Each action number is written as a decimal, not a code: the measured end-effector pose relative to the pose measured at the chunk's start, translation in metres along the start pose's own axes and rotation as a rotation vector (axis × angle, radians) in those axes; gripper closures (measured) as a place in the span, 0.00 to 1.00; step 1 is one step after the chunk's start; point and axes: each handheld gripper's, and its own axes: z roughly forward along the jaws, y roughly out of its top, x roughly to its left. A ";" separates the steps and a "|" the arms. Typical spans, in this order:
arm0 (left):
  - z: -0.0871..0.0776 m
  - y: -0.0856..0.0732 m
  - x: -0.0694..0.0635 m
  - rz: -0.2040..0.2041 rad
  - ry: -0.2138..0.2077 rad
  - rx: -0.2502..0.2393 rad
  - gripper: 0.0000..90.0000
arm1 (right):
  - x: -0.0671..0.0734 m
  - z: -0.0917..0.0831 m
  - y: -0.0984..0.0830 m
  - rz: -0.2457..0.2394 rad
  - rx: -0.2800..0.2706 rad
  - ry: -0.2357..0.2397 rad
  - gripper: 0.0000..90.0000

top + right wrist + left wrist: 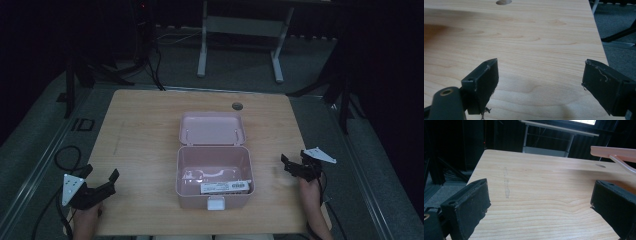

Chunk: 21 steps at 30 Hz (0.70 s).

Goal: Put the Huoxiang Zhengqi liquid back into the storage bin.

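Observation:
A pink plastic box (pixel 214 175) stands open in the middle of the wooden table (pixel 140 135), its lid (pixel 212 128) folded back flat behind it. Inside lies a white labelled packet (pixel 225 187). A white latch (pixel 216 203) hangs on the box's front wall. My left gripper (pixel 101 175) rests open at the table's front left, nothing between its jaws. My right gripper (pixel 295 161) stands open at the front right, also with nothing in it. In the left gripper view the lid's edge (pixel 614 152) shows at the upper right.
A round cable hole (pixel 237 106) sits near the table's far edge. A grey metal stand (pixel 240 30) is on the floor beyond the table. Black cables trail on the floor at the left (pixel 65 155). Dark tripod legs (pixel 345 100) stand at the right.

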 end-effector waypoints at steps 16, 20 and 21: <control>0.000 0.000 0.000 -0.001 -0.002 -0.003 0.02 | -0.016 -0.003 -0.005 0.103 -0.015 0.042 0.14; 0.000 0.000 0.000 -0.003 -0.001 -0.003 0.02 | -0.017 -0.002 -0.005 0.108 -0.011 0.047 0.14; 0.000 0.000 0.000 -0.003 -0.001 -0.003 0.02 | -0.017 -0.002 -0.005 0.112 -0.011 0.050 0.14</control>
